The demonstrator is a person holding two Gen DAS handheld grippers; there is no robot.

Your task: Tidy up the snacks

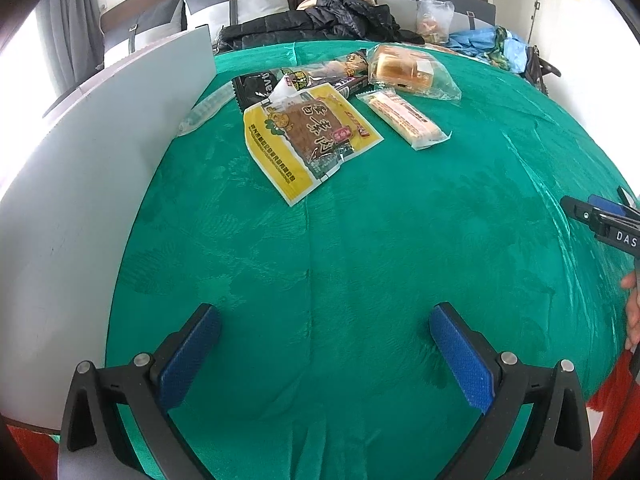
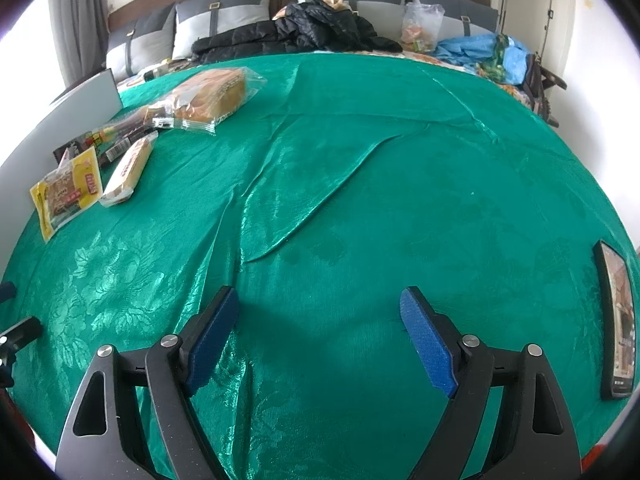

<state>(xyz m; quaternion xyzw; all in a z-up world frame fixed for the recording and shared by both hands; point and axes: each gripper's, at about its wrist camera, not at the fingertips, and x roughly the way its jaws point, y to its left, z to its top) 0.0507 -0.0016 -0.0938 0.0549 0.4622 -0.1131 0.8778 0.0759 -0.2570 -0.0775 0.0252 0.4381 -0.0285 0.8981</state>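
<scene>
Several snack packets lie on a green cloth (image 1: 360, 240). A yellow packet of dried meat (image 1: 308, 136) is nearest, with a long wafer bar (image 1: 408, 118) to its right and a bagged loaf of bread (image 1: 408, 70) behind. Dark packets (image 1: 260, 84) sit behind the yellow one. My left gripper (image 1: 324, 332) is open and empty, well short of the snacks. My right gripper (image 2: 320, 316) is open over bare cloth (image 2: 400, 180), with the yellow packet (image 2: 68, 192), wafer bar (image 2: 128, 168) and bread (image 2: 212, 96) far to its left.
A white board (image 1: 120, 128) stands along the left edge of the cloth. A phone (image 2: 618, 320) lies at the right. Behind the cloth are a black jacket (image 1: 328, 20), a clear bag (image 1: 434, 20), blue fabric (image 1: 484, 46) and cushions. A hand (image 1: 634, 312) holds the right gripper's body (image 1: 612, 224).
</scene>
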